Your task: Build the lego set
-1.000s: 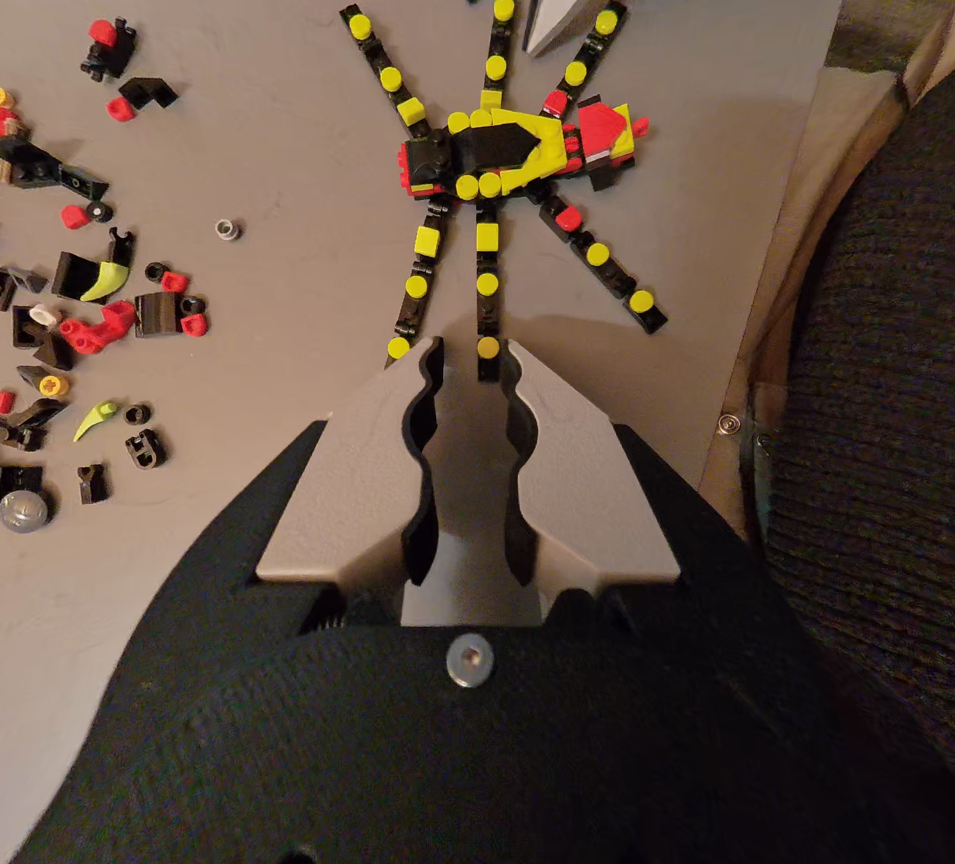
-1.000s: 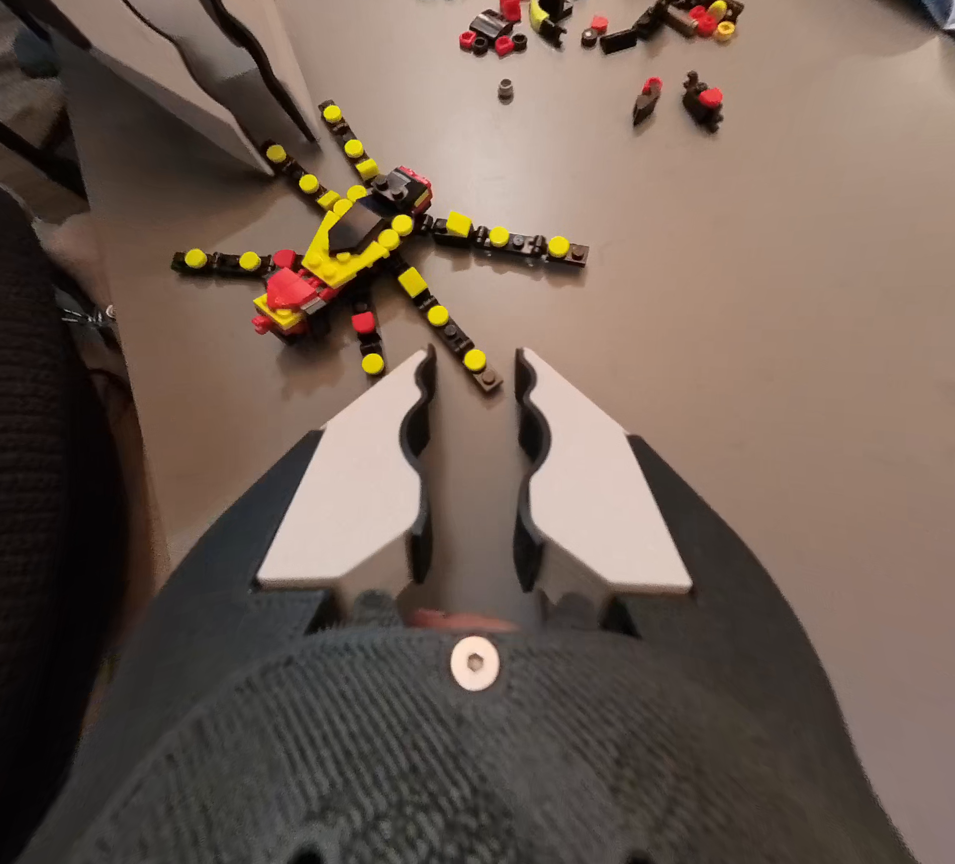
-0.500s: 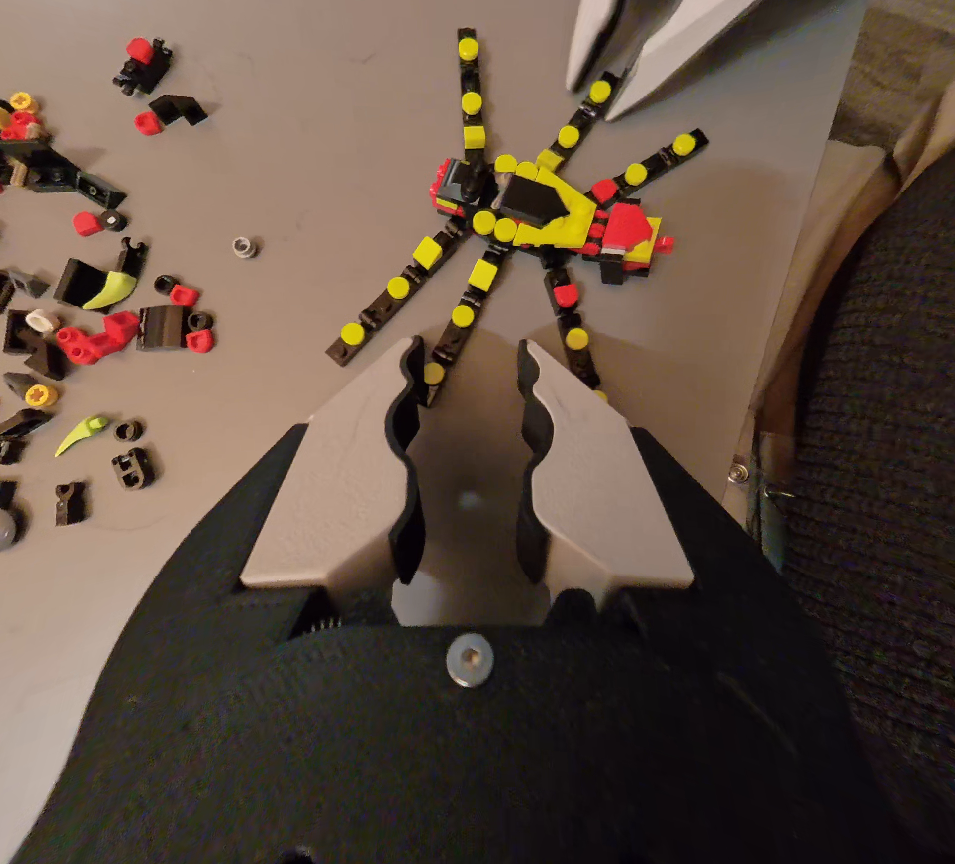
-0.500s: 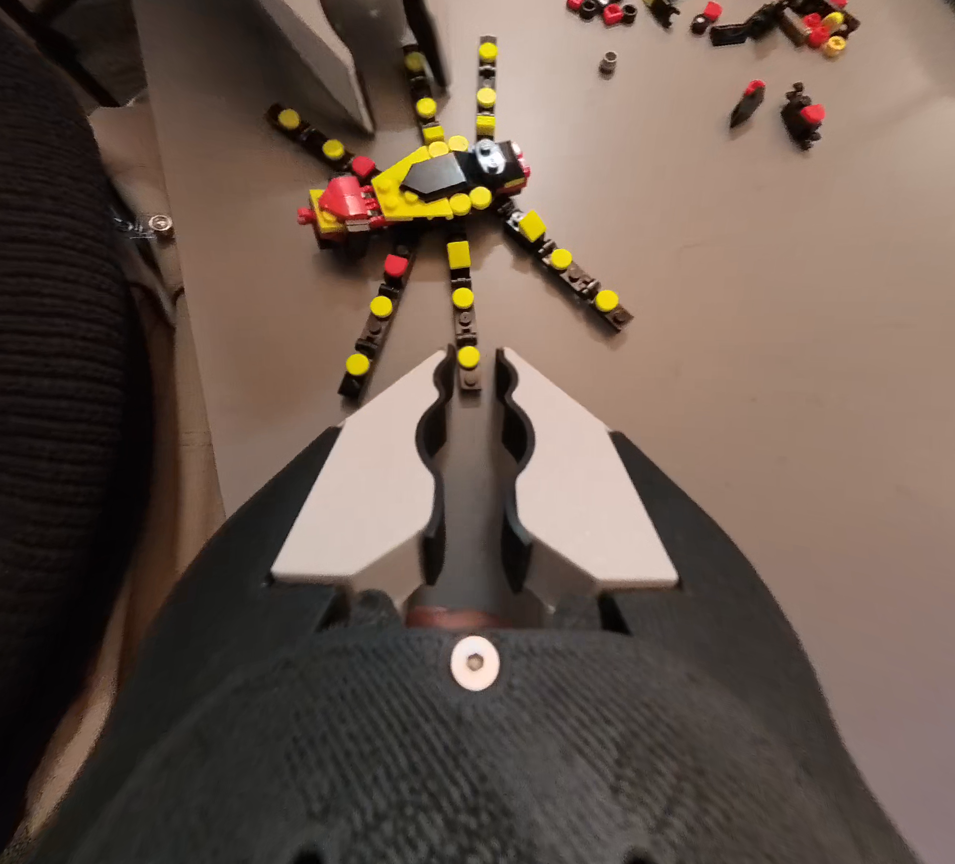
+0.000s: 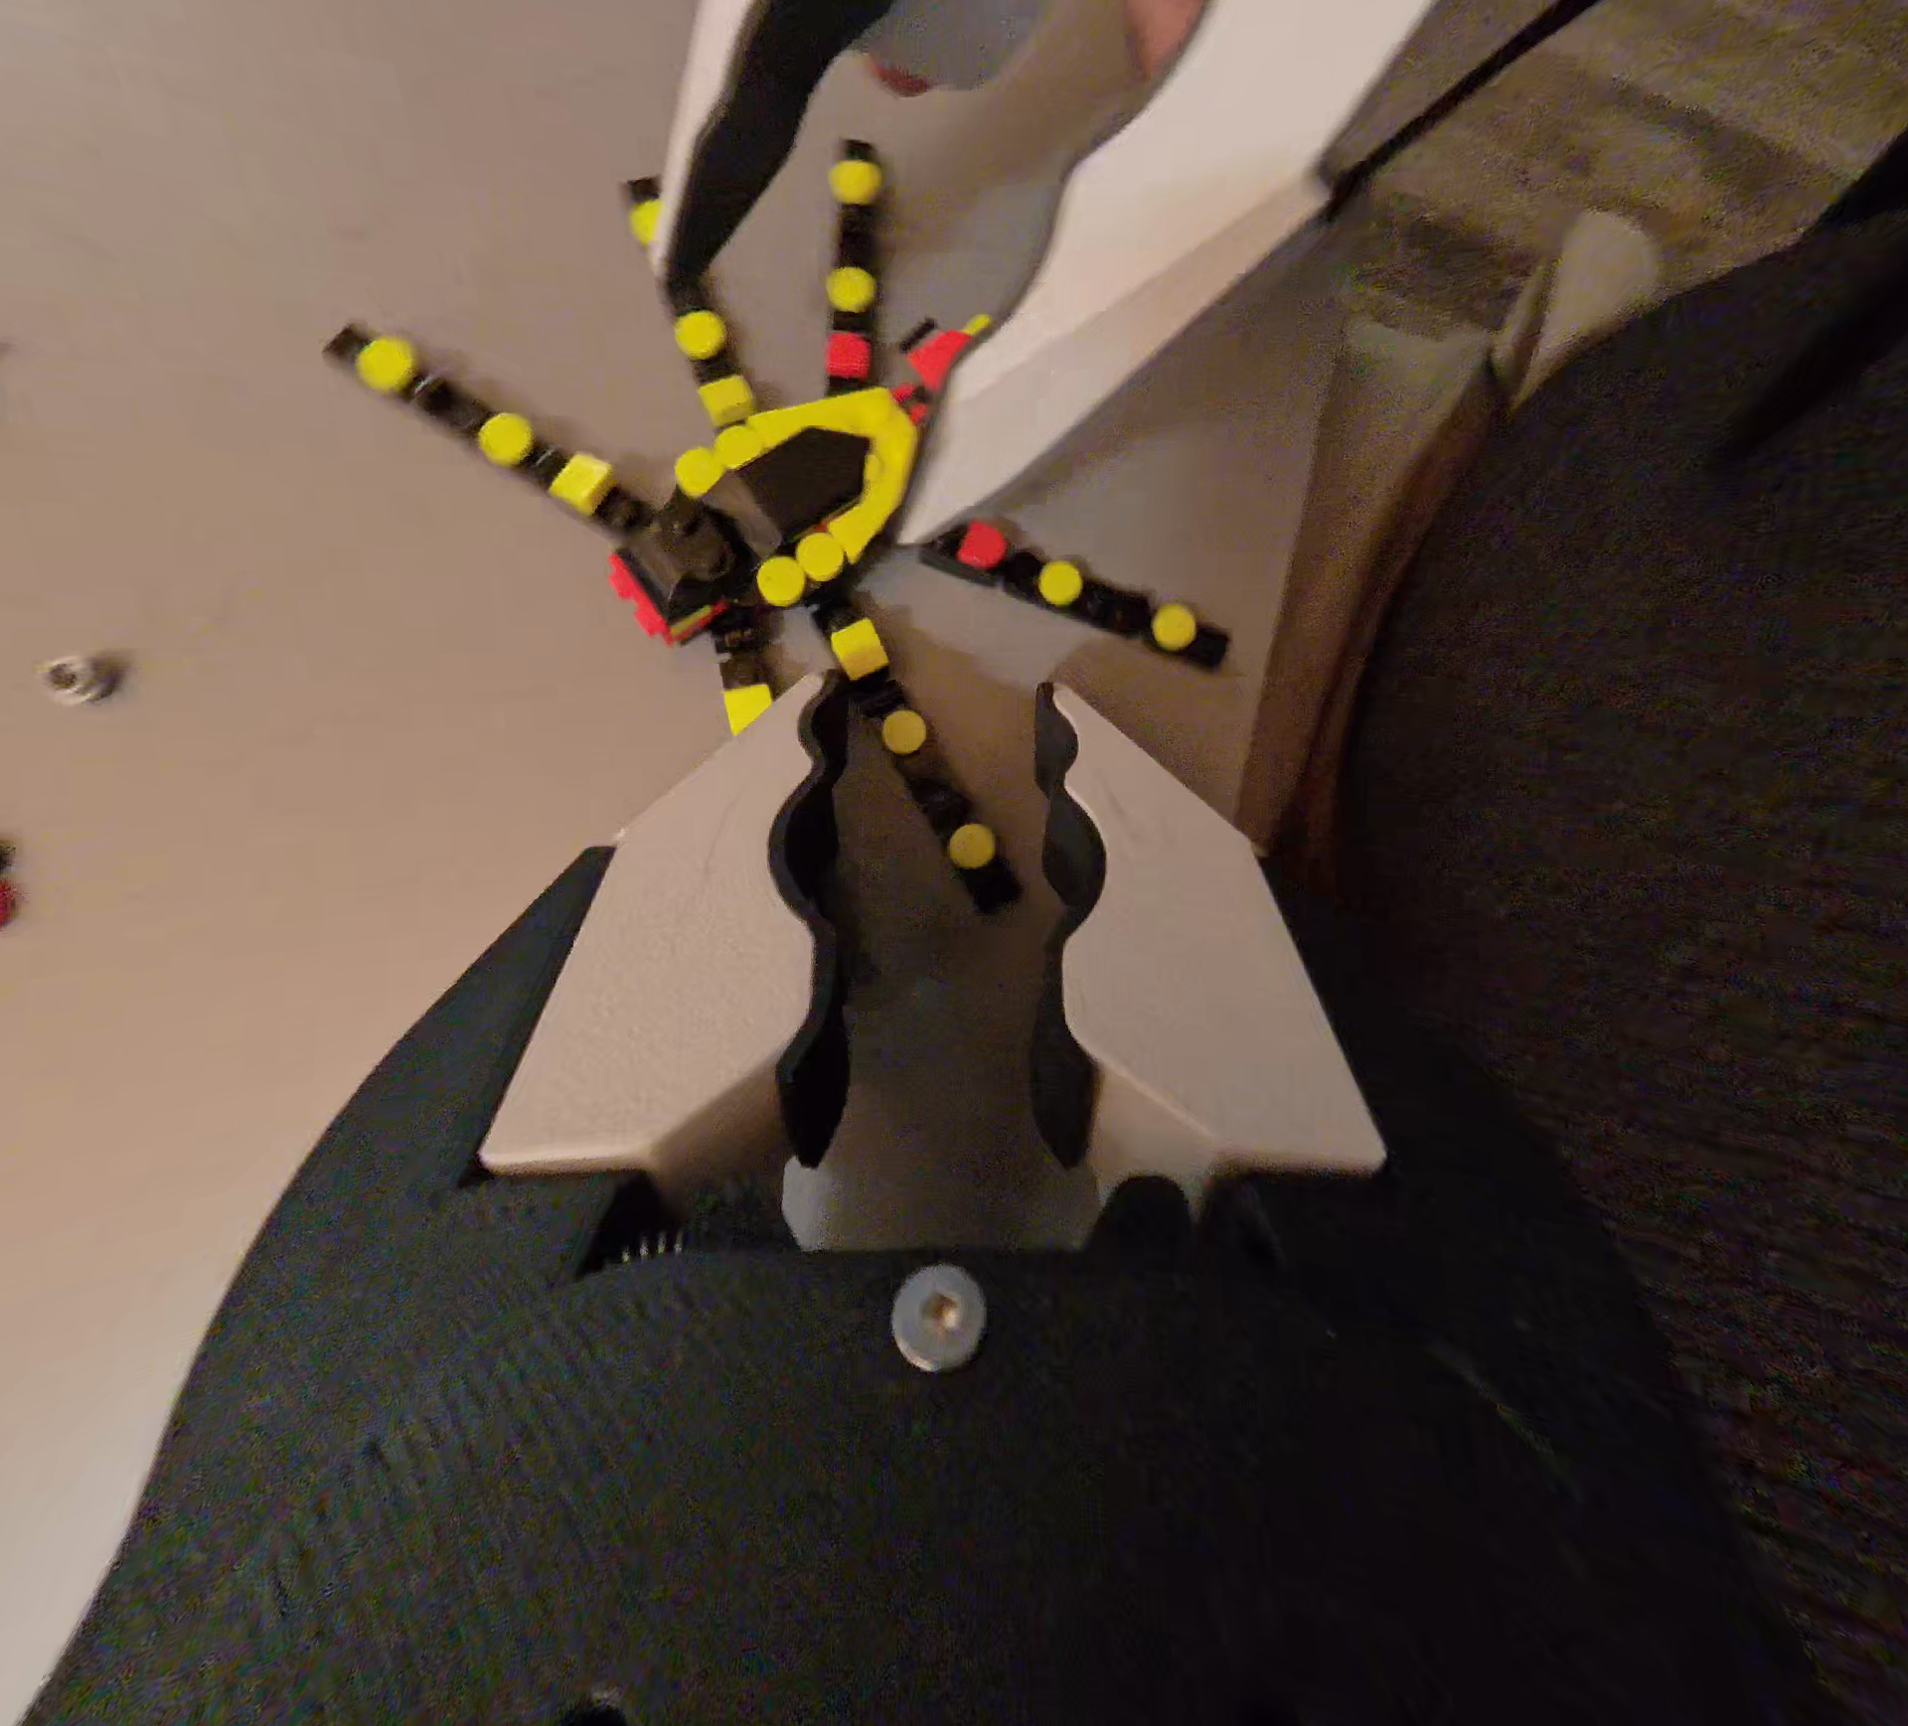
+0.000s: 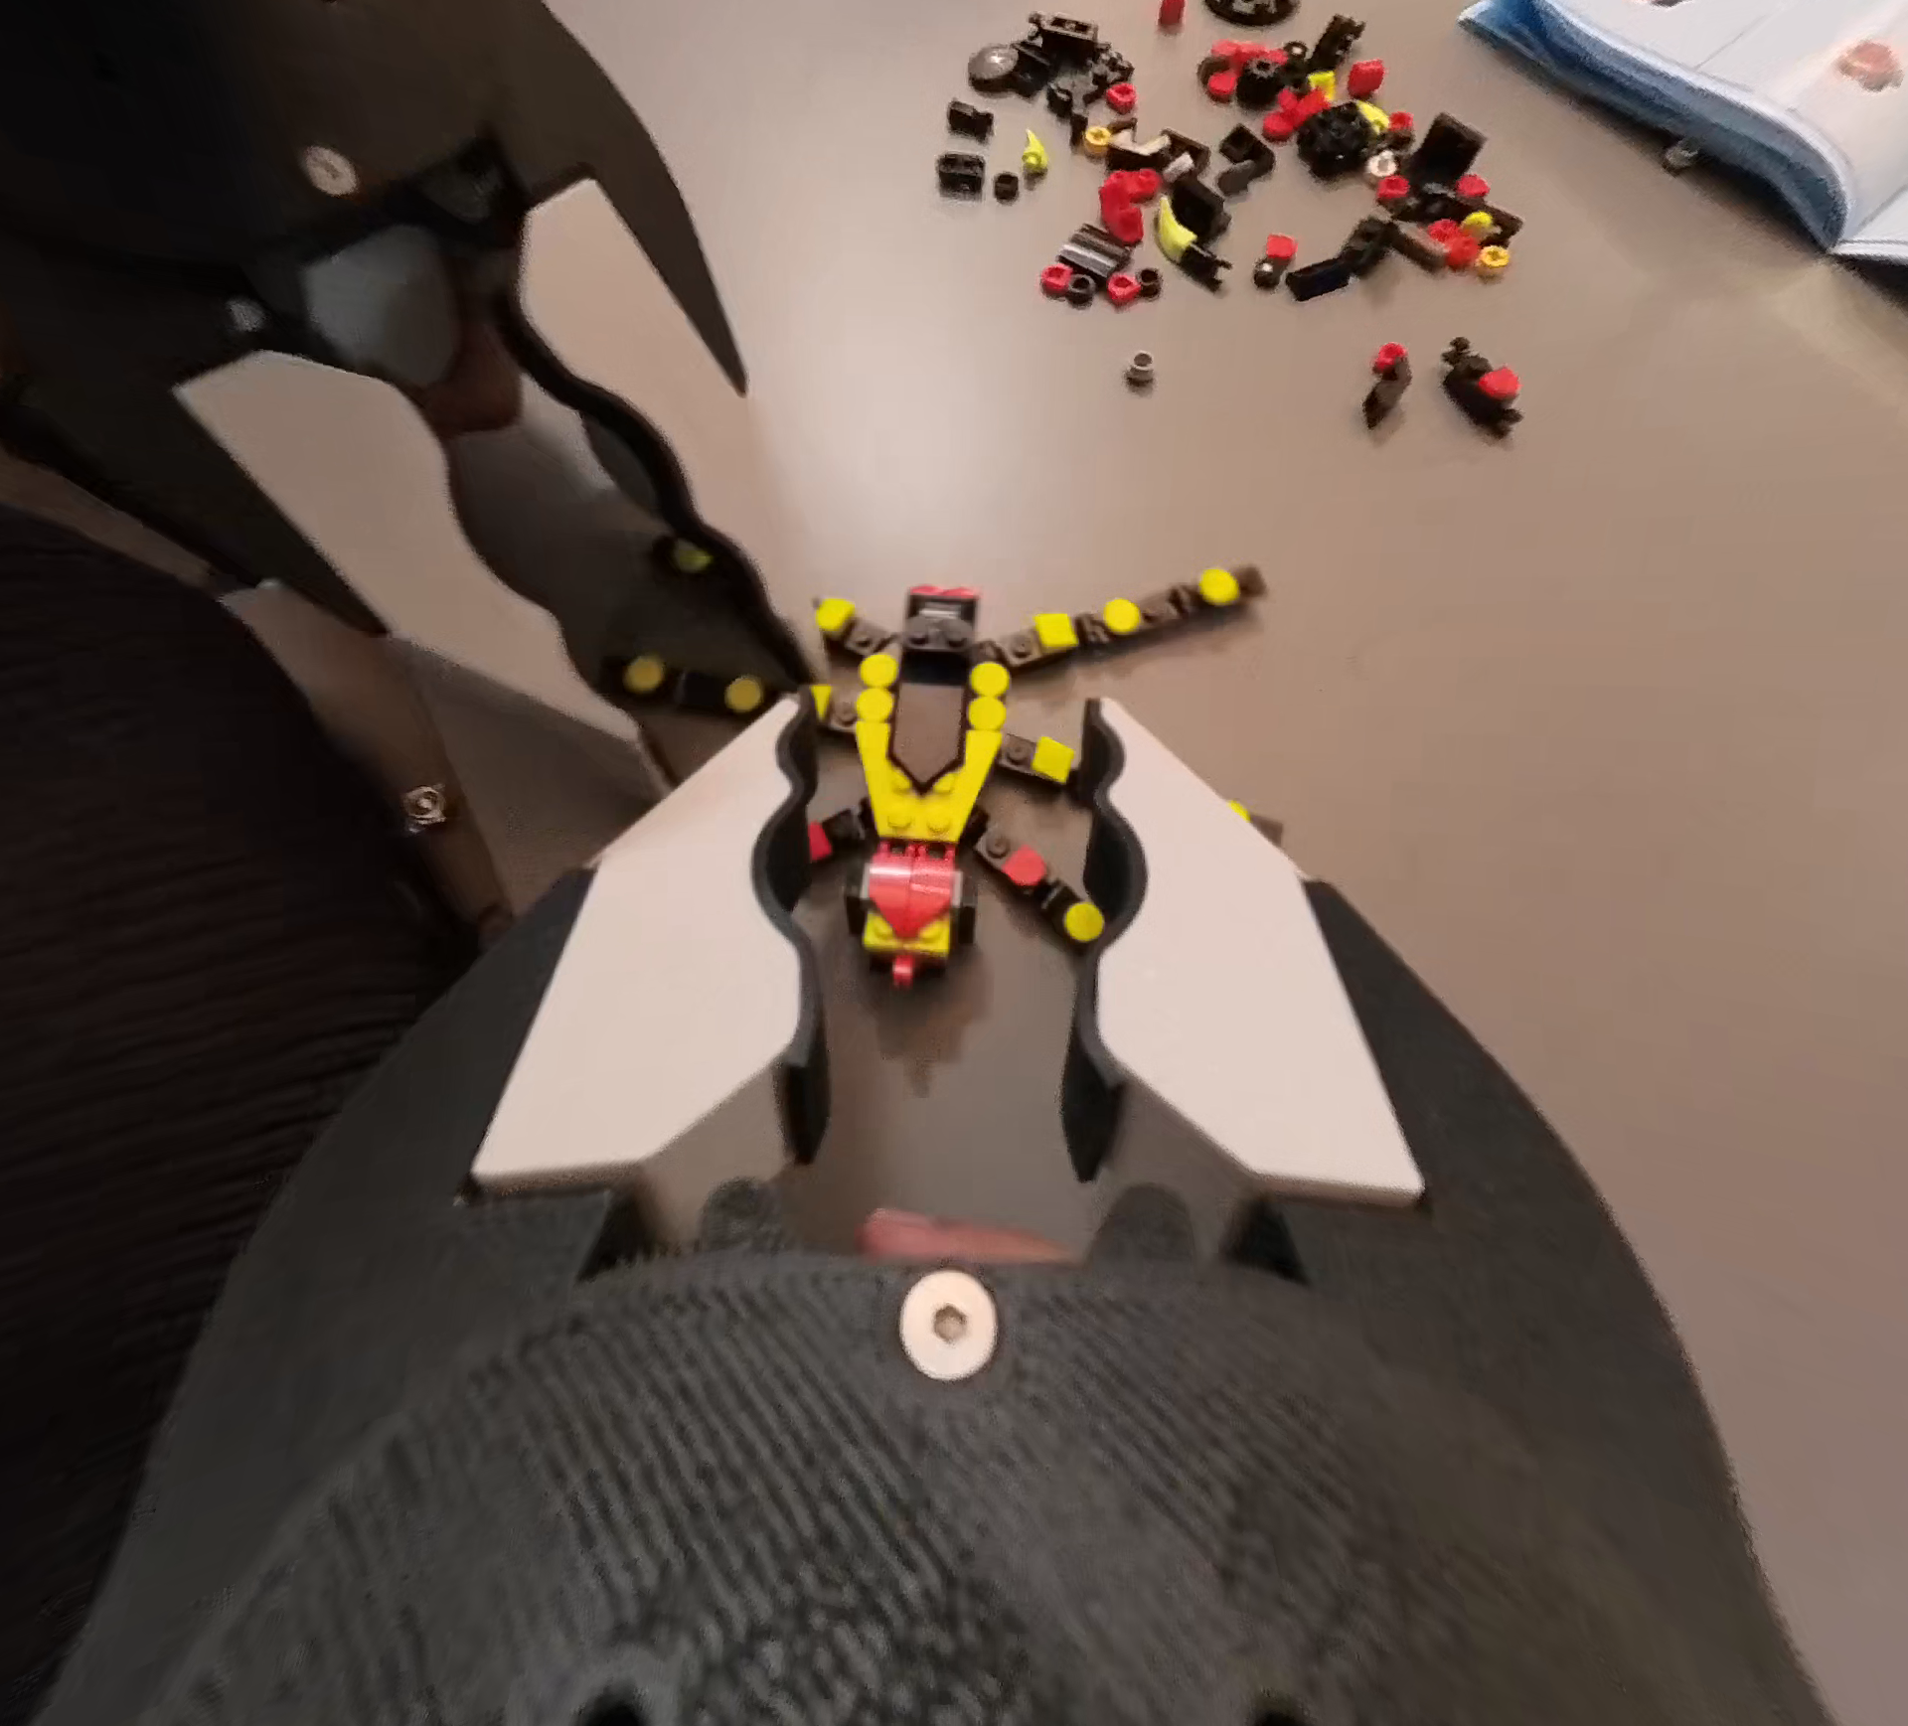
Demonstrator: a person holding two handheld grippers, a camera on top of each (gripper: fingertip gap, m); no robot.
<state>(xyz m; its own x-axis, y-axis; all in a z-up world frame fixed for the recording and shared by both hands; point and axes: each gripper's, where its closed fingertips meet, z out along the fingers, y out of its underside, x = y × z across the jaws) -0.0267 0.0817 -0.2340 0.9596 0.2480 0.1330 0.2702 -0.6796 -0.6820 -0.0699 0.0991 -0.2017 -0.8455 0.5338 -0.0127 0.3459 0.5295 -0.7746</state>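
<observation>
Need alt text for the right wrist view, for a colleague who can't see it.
The open grey right tongs straddle the red tail of a yellow, black and red brick spider on the grey table. Loose bricks and a blue booklet lie beyond.

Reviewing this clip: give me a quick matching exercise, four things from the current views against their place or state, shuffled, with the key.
Things:
1. spider model
2. instruction booklet
3. pile of loose pieces
4. right gripper

Places or states:
A. open at the far right of the table
B. scattered on the table beyond the model
C. jaws open on either side of the model's body
D. flat on the table with its legs spread out

Pairs: 1-D, 2-A, 3-B, 4-C
</observation>
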